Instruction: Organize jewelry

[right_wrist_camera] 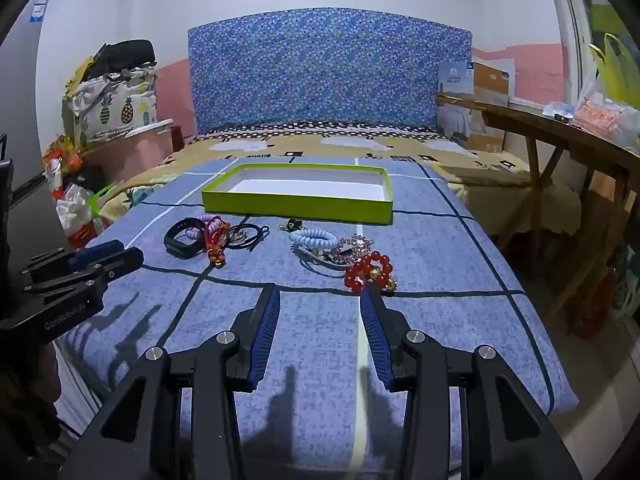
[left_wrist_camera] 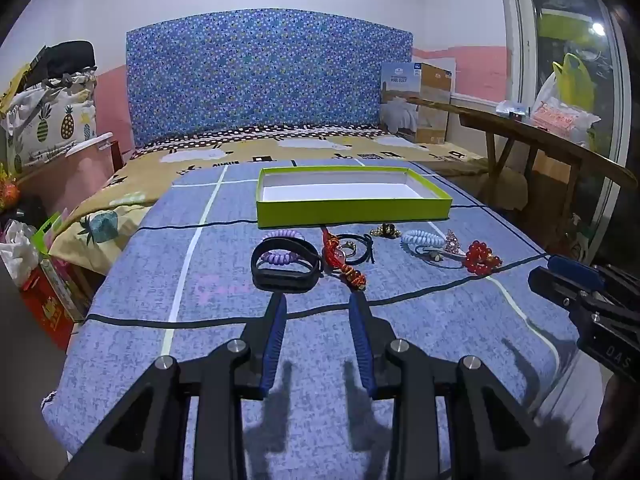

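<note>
A shallow lime-green box (left_wrist_camera: 352, 208) (right_wrist_camera: 296, 204) with a white inside lies empty on the blue bed cover. In front of it several pieces lie in a row: a black wristband (left_wrist_camera: 286, 266) (right_wrist_camera: 182, 242) around a purple spiral hair tie (left_wrist_camera: 276, 258), a red knotted charm (left_wrist_camera: 346, 268) (right_wrist_camera: 216, 246), a black cord (left_wrist_camera: 358, 246), a pale blue spiral tie (left_wrist_camera: 424, 238) (right_wrist_camera: 314, 238), and a red bead bracelet (left_wrist_camera: 480, 258) (right_wrist_camera: 368, 272). My left gripper (left_wrist_camera: 318, 300) stands open just short of the wristband. My right gripper (right_wrist_camera: 320, 292) is open near the red beads, nothing between its fingers.
A blue patterned headboard (left_wrist_camera: 256, 76) stands behind the bed. Along the right runs a wooden bench (left_wrist_camera: 540, 136) with bags on it. Bags and a pineapple-print pillow (left_wrist_camera: 52, 124) are stacked at the left. The bed cover's front edge is near the grippers.
</note>
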The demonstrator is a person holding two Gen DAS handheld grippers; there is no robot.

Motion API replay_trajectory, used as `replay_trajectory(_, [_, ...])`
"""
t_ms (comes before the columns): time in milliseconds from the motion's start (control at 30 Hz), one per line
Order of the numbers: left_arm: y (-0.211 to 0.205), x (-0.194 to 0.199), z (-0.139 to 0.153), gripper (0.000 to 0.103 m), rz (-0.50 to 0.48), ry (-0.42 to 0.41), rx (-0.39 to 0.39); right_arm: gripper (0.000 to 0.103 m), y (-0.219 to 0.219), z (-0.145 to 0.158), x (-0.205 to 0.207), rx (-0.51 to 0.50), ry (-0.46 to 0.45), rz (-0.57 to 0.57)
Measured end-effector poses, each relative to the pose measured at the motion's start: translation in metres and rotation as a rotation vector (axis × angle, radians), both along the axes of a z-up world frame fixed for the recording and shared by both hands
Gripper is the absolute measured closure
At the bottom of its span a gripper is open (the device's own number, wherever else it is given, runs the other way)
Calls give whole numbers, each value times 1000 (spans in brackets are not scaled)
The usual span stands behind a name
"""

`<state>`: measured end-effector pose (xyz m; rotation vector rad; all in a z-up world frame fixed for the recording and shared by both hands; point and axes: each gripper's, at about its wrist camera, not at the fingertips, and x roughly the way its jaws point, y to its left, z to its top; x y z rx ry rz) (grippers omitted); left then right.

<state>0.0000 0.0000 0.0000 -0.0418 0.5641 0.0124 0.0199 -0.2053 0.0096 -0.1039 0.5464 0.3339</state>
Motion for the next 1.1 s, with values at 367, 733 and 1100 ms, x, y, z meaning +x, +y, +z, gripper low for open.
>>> replay_trajectory(367, [-1, -12, 6, 69, 7, -10, 1, 60, 3, 6, -10, 5, -1, 1])
replay_trajectory(733, [-4, -16, 1, 69, 10, -15, -2, 60, -1, 2, -18, 7, -13, 0])
replay_trajectory(1100, [-5, -16, 1, 69, 7, -15, 0, 60, 0, 2, -19, 7, -15, -1])
